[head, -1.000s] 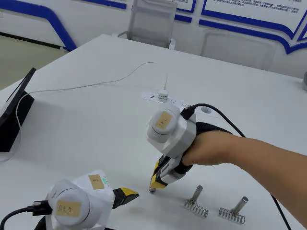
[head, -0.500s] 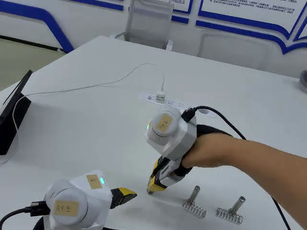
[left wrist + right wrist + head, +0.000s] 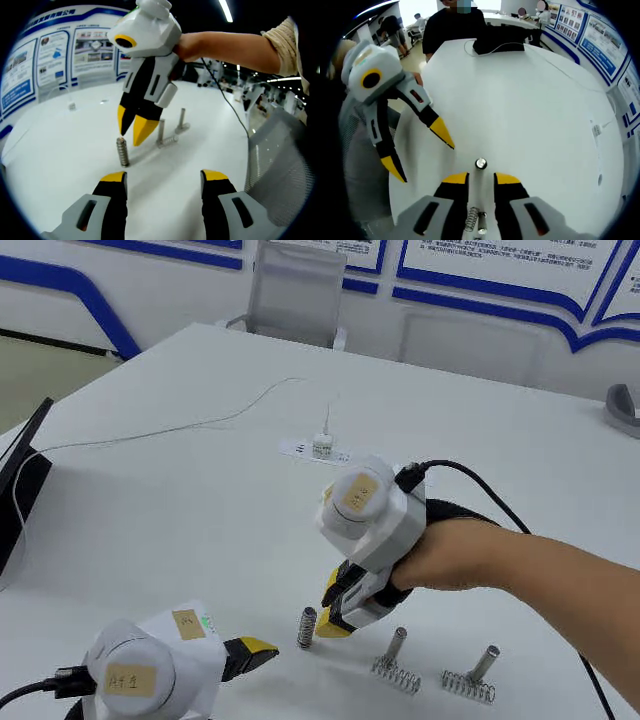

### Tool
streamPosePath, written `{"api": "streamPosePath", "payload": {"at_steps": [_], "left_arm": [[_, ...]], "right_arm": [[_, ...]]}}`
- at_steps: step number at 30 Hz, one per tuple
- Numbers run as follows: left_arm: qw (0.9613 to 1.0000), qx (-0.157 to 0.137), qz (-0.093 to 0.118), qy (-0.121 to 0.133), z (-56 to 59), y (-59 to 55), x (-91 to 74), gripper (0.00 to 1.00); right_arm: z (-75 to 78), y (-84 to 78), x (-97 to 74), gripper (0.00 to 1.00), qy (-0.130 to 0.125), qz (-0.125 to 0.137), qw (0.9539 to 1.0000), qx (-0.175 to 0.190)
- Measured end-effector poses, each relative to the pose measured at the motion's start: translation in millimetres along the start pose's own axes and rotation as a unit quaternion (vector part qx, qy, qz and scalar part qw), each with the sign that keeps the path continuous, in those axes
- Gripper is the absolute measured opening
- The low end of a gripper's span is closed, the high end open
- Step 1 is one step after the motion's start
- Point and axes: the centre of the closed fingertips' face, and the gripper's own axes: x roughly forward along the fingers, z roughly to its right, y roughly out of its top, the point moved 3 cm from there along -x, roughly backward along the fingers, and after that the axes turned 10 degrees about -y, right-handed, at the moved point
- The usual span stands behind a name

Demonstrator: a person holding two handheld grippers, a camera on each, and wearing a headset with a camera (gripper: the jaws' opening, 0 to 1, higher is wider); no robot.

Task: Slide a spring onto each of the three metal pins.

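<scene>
One metal pin [image 3: 307, 627] stands upright on the white table [image 3: 200, 500] with a spring coiled around it; in the left gripper view this pin [image 3: 122, 151] is just ahead of my jaws. My right gripper [image 3: 334, 620] hovers right beside it, jaws slightly open and holding nothing; from above I see the pin's top [image 3: 480, 163] just beyond the right gripper [image 3: 481, 178]. Two more pins [image 3: 396, 642] [image 3: 486, 660] stand to the right, a spring [image 3: 388, 671] lying at each foot. My left gripper [image 3: 164, 176] is open, low and left of the pin.
A white cable [image 3: 180, 425] runs across the table to a small adapter on a strip [image 3: 322, 447]. A black device [image 3: 15, 495] sits at the left edge. A grey chair [image 3: 295, 290] stands behind the far edge. People stand beyond the table in the right gripper view.
The right gripper let go at the first pin and drew back to the right and up. The pin now stands free with the spring on it. The left gripper stayed put.
</scene>
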Motion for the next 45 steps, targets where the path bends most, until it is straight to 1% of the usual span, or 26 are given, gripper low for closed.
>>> {"api": "streamPosePath", "payload": {"at_steps": [6, 9, 20, 35, 45], "left_arm": [[1.0000, 0.002, -0.001, -0.003, 0.6, 1.8, 0.6, 0.60], [1.0000, 0.004, -0.002, -0.005, 1.3, 2.6, 1.4, 0.60], [0.9998, 0.011, -0.008, -0.012, 2.3, 6.0, 5.4, 0.60], [0.9996, 0.017, -0.013, -0.018, 5.9, 9.9, 8.6, 0.60], [0.9994, 0.021, -0.018, -0.019, 6.2, 10.6, 8.4, 0.60]], "right_arm": [[1.6, -7.8, -7.1, 0.22, -0.010, 0.004, 0.9999, 0.012], [2.1, -11.1, -11.4, 0.23, -0.013, 0.009, 0.9996, 0.023], [6.2, -25.5, -23.6, 0.26, -0.031, 0.023, 0.9979, 0.053], [9.7, -46.6, -35.5, 0.30, -0.051, 0.027, 0.9952, 0.079], [8.9, -59.9, -41.3, 0.32, -0.061, 0.027, 0.9931, 0.096]]}}
